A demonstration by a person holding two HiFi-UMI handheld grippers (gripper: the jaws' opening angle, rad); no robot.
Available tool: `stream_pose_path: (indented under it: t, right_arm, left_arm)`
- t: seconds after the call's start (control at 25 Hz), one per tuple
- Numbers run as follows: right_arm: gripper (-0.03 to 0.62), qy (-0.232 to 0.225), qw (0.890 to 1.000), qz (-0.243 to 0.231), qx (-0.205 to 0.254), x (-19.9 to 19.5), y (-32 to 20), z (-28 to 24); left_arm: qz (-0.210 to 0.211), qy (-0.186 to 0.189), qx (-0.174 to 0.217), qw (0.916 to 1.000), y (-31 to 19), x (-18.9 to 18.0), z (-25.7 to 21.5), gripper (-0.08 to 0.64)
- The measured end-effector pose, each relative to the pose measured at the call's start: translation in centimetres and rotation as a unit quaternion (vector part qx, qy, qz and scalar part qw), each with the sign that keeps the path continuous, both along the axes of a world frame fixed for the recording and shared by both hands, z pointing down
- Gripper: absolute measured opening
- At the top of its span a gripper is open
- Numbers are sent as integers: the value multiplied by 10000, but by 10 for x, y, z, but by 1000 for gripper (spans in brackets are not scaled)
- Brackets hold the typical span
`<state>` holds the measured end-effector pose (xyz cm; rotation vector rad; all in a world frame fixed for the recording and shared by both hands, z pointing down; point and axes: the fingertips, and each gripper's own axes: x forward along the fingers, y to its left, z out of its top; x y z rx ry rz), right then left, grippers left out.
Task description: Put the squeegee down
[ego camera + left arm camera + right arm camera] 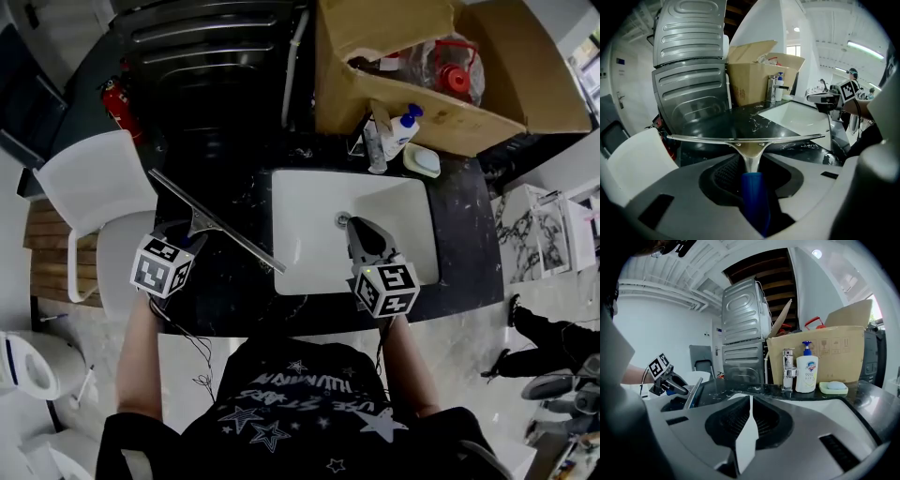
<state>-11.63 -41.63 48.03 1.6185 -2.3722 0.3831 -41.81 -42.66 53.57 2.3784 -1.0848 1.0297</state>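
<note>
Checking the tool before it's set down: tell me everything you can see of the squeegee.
The squeegee has a long, thin, shiny metal bar on a flared metal neck and a blue handle. The left gripper is shut on the handle. The bar lies about level, slanting over the dark countertop, one end near the left rim of the white sink. Contact with the countertop can't be told.

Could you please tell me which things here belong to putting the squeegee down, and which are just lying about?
Job in hand: squeegee; left tongs, shut on its handle; counter, the likely landing spot.

Lying about: sink; soap bottle; soap dish; box; chair.
</note>
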Motion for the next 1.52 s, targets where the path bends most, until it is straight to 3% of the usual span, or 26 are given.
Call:
stream_pose_path:
  t: [0.56,0.88,0.96,1.04,1.16,1.36,1.52]
  right_arm:
    - [52,-61,10000,57,-54,0,-14,8]
    - [52,-67,10000,-18,-49,-7,-13,10]
    - [52,-59,10000,-50,-31,-7,-12,10]
    - [52,-52,10000,-79,-9,-5,-10,9]
    - [52,-83,9999,-98,-7,1,-7,7]
    - [52,-159,9997,-192,81,10,-4,-4]
    - [52,-155,9988,-410,219,13,3,-16]
  left_arm:
    - [43,-77,-286,9996,-7,3,18,153]
    - [18,-84,-242,9997,-8,2,19,156]
    - [64,-86,-172,9998,-6,3,18,161]
    - [89,-11,-98,9999,-5,6,15,260]
    - [-95,63,138,9998,-7,5,4,308]
    - [-552,188,552,9968,-1,2,-25,321]
    - [-1133,434,1112,9864,11,-2,-60,319]
